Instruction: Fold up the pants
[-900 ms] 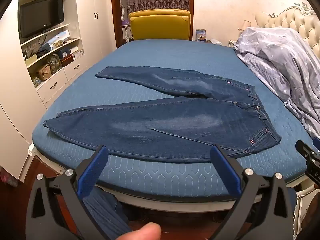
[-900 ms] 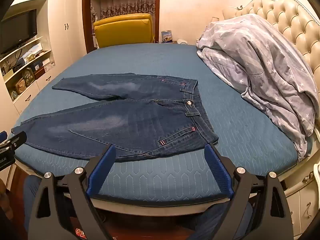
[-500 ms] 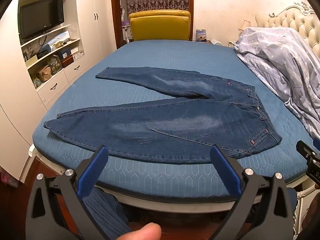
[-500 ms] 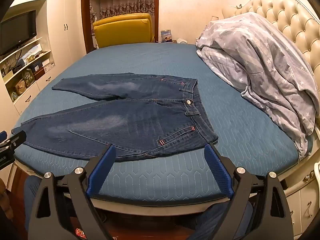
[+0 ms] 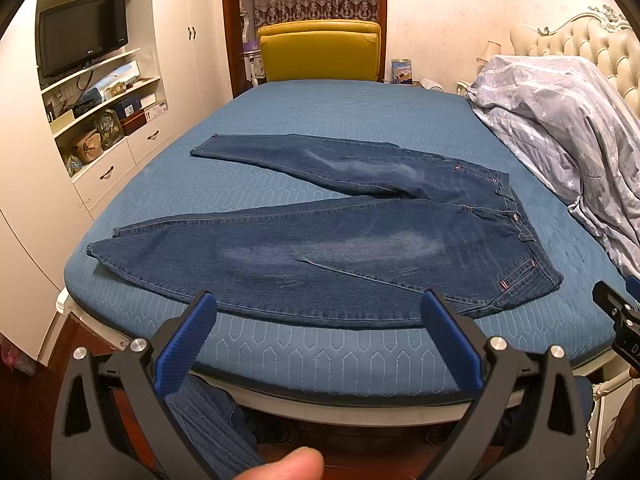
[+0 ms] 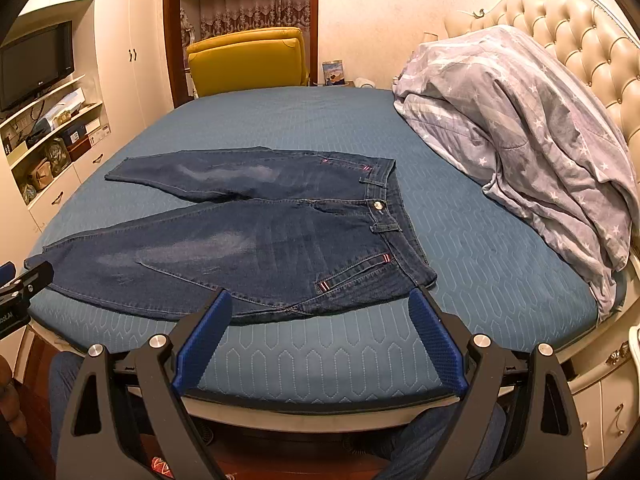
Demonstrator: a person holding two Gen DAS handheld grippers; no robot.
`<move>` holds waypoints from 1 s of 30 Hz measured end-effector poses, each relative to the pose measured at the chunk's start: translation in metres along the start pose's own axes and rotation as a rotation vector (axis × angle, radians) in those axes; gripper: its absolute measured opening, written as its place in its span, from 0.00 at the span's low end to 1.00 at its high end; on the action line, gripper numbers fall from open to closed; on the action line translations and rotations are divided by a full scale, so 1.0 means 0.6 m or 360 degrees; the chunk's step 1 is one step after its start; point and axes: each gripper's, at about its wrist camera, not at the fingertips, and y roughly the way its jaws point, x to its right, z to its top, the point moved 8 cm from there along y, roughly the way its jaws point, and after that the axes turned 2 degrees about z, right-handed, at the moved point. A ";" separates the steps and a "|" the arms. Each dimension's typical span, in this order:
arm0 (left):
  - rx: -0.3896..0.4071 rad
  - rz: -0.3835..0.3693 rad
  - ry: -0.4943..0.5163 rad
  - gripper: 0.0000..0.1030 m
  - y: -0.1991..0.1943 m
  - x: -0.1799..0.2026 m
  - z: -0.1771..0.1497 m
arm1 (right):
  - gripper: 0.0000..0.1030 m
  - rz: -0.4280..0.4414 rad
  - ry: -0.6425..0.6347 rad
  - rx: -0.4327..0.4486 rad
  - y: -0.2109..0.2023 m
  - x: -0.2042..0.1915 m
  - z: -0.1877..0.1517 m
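Dark blue jeans (image 5: 340,240) lie flat on the blue bed (image 5: 320,120), legs spread apart toward the left, waistband at the right; they also show in the right wrist view (image 6: 272,240). My left gripper (image 5: 318,304) is open and empty, held before the bed's near edge, just short of the near leg's hem side. My right gripper (image 6: 318,302) is open and empty, held before the near edge by the waistband corner. Each gripper's tip shows at the edge of the other view.
A grey starred duvet (image 6: 520,140) is heaped at the right by the tufted headboard (image 6: 580,40). A yellow chair (image 5: 320,50) stands beyond the bed. Cupboards, shelves and a TV (image 5: 82,50) line the left wall. My knees are below the bed edge.
Both views have shifted very slightly; the jeans have not moved and both grippers stay open.
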 end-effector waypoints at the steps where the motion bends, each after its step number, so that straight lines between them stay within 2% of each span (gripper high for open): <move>1: 0.0001 0.0000 0.0000 0.99 0.000 0.000 0.000 | 0.84 0.0002 -0.0001 0.0000 0.000 0.000 -0.001; 30: -0.0007 -0.0001 -0.0004 0.99 0.001 -0.001 0.000 | 0.84 0.0005 -0.0004 -0.0003 0.000 -0.005 0.005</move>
